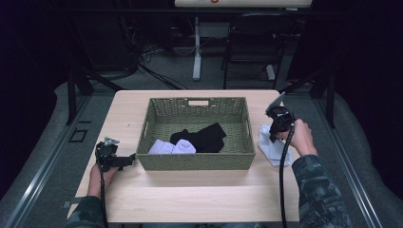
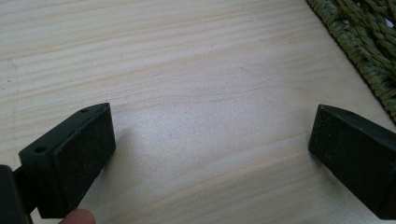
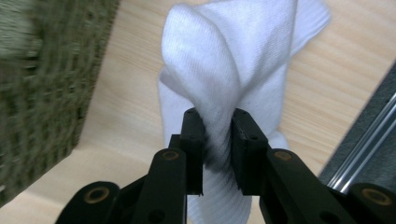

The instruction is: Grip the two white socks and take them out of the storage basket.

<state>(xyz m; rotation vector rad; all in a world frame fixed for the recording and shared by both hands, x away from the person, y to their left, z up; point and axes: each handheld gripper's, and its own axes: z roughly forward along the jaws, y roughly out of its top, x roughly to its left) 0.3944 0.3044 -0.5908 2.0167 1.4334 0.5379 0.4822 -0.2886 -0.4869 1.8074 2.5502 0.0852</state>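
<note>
White sock (image 3: 224,70) is pinched between the right tongs (image 3: 217,140), draped onto the counter (image 1: 190,190) at the frame's right, just beside the green wicker basket (image 1: 197,162). That basket lies leftward of it in the high view; the left tongs (image 2: 210,144) gape empty at its other side.

Light wooden table (image 1: 190,190) | green woven basket (image 1: 197,164) in the middle of it, one cut-out handle in the far wall | inside, a black sock (image 1: 202,136) lying beside folded white socks (image 1: 171,147) | dark folding chair (image 1: 252,42) and white table leg (image 1: 196,47) on the floor beyond
</note>
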